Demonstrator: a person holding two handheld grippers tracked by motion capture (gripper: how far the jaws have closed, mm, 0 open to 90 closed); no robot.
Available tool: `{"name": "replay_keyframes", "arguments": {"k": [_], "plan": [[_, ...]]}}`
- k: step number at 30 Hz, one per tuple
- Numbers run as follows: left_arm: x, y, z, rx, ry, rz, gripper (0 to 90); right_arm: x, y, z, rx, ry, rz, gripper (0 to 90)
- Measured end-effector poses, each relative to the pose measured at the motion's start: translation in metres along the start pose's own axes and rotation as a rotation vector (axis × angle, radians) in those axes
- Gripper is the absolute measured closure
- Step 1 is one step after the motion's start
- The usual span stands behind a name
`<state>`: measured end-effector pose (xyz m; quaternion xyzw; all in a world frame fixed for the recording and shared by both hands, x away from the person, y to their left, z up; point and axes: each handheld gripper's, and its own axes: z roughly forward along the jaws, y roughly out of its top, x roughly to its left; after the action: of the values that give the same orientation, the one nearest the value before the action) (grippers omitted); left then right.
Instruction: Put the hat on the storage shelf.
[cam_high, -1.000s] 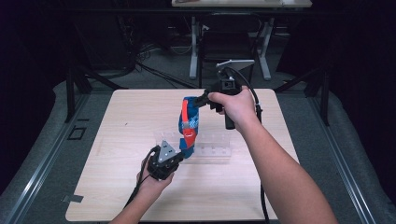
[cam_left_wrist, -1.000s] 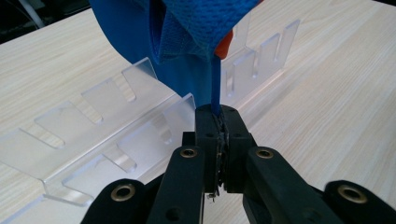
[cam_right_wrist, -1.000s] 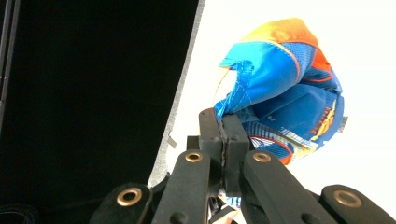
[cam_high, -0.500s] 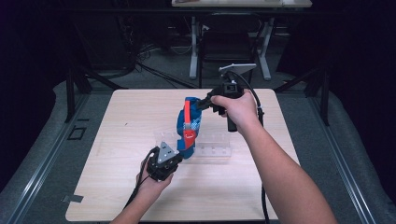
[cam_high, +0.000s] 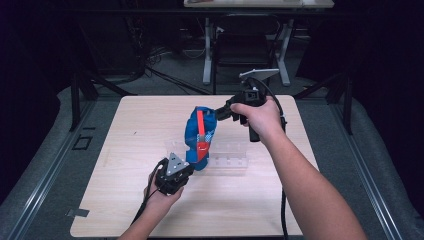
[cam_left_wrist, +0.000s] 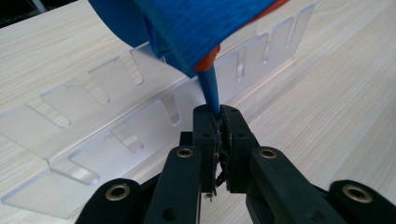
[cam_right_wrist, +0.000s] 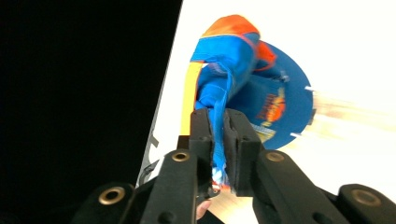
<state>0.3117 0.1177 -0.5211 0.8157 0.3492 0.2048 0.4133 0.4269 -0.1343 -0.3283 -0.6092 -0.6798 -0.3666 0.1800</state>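
Item: blue cloth bag (cam_high: 199, 136) with an orange-red strap and trim, held off the desk (cam_high: 125, 130) between my two grippers, above a clear acrylic slotted rack (cam_high: 227, 159) that lies flat on the wood.

Left gripper (cam_left_wrist: 217, 122): jaws together, clamped on a thin blue cord or edge that runs down from the bag's lower end. I hold it low, close to the desk just beside the rack's near edge, presumably to anchor the bottom so the cloth hangs taut.

Right gripper (cam_right_wrist: 219, 135): jaws together, pinching a fold of blue fabric at the bag's upper end, next to the orange strip. It sits higher and farther back, so the bag stretches on a slant between both holds.

Rack: transparent, with a row of upright tabs and slots; the bag hangs over its left part; whether they touch I cannot tell.

Judgement: the two opposed grips look meant to spread or straighten the bag.
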Motion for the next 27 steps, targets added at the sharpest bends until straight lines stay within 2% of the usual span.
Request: {"name": "replay_keyframes", "arguments": {"k": [2,5,8,9,13,16,17,21,27], "plan": [[0.0,-0.001,-0.001,-0.001,0.0,-0.002,82.2,-0.001,0.0,-0.002,-0.009,-0.009,0.004,79.8],[0.002,-0.003,-0.007,-0.016,0.0,-0.004,76.2,-0.009,-0.002,-0.012,-0.016,-0.051,-0.007,78.8],[0.003,-0.004,-0.01,-0.019,0.003,-0.006,73.1,-0.011,-0.003,-0.015,-0.027,-0.062,-0.003,78.1],[0.005,-0.005,-0.013,-0.021,0.004,-0.012,71.2,-0.014,-0.004,-0.019,-0.03,-0.083,-0.013,77.4],[0.01,-0.009,-0.018,-0.027,0.014,-0.025,66.1,-0.019,-0.008,-0.023,-0.053,-0.112,-0.024,74.8],[0.014,-0.013,-0.021,-0.027,0.023,-0.037,63.1,-0.022,-0.012,-0.024,-0.051,-0.162,-0.047,72.7],[0.015,-0.014,-0.022,-0.027,0.024,-0.041,62.1,-0.024,-0.014,-0.024,-0.035,-0.179,-0.061,72.5],[0.019,-0.018,-0.027,-0.031,0.031,-0.048,58.0,-0.029,-0.02,-0.023,-0.046,-0.204,-0.054,70.8],[0.024,-0.025,-0.034,-0.036,0.043,-0.053,54.1,-0.04,-0.026,-0.024,-0.03,-0.239,-0.05,68.7]]}}
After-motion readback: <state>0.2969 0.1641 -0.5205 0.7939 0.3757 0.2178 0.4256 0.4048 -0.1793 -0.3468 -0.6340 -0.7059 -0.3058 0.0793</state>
